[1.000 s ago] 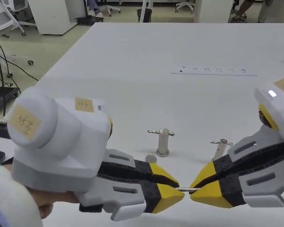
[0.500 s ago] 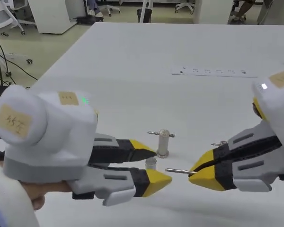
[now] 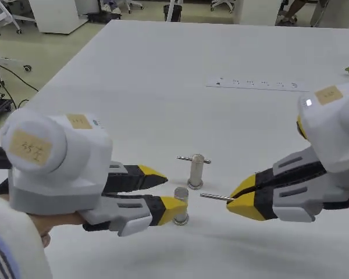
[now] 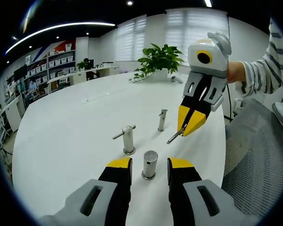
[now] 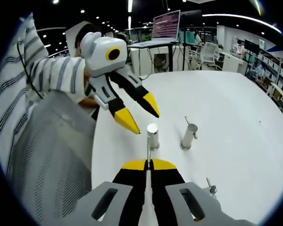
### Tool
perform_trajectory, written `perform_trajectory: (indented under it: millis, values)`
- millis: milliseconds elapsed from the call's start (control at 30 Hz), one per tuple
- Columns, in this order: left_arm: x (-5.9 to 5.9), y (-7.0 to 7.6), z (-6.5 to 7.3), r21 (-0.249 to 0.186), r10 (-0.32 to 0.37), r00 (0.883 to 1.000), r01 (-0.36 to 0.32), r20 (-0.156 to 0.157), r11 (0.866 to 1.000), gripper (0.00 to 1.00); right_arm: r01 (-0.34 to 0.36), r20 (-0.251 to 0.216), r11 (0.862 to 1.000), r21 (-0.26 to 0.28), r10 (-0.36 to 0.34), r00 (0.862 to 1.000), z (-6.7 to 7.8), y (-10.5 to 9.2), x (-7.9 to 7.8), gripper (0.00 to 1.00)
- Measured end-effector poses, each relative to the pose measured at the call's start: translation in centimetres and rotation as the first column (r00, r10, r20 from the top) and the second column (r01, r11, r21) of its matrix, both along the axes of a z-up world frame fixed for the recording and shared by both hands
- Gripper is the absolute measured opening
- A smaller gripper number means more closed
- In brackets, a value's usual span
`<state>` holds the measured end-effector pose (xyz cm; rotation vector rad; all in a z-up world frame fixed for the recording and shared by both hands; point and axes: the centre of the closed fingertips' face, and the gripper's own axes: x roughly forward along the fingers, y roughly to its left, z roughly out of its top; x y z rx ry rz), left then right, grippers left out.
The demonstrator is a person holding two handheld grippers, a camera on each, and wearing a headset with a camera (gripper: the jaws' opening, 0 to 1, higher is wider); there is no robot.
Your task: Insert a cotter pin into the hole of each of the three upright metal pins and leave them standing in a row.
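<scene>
Letting go is the change: a second ago both grippers pinched cotter pin; now right gripper alone clamps it, jaws pressed together, free end pointing left at bare pin. Left gripper spread, jaws either side of bare pin at near edge of bench, contact unclear. Likely left steadies, right threads. Nothing boxlike here; only holes: mid pin carries its cotter, far-right pin seems to, bare pin's empty.
</scene>
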<state>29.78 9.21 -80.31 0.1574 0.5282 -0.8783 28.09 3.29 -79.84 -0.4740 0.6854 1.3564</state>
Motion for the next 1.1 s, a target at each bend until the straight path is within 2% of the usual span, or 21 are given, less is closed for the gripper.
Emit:
perform_trajectory:
  millis: [167, 400, 533, 733, 867, 1100]
  values:
    - [0.0, -0.4, -1.5, 0.027, -0.029, 0.999, 0.029, -0.029, 0.999, 0.27, 0.003, -0.004, 1.000, -0.006, -0.003, 1.000, -0.5, 0.4, 0.4, 0.04]
    - [0.3, -0.8, -2.4, 0.041, -0.049, 0.998, 0.050, -0.042, 0.998, 0.23, 0.000, -0.012, 1.000, -0.011, 0.000, 1.000, -1.0, 0.7, 0.7, 0.04]
    - [0.4, -0.9, -2.7, 0.033, -0.045, 0.997, 0.047, -0.054, 0.998, 0.17, -0.003, -0.017, 1.000, -0.010, 0.002, 1.000, -1.3, 0.9, 0.8, 0.04]
    - [0.3, -1.0, -2.9, 0.025, -0.050, 0.997, 0.051, -0.062, 0.998, 0.12, -0.011, -0.020, 1.000, -0.013, 0.011, 1.000, -1.4, 1.0, 0.8, 0.04]
    - [0.2, -1.1, -2.9, 0.008, -0.044, 0.997, 0.045, -0.069, 0.999, 0.12, -0.017, -0.019, 1.000, -0.012, 0.017, 1.000, -1.4, 1.2, 0.8, 0.04]
    - [0.1, -1.0, -2.9, -0.002, -0.050, 0.997, 0.050, -0.057, 0.999, 0.12, -0.042, -0.005, 0.999, -0.024, 0.042, 0.999, -1.4, 1.4, 0.8, 0.04]
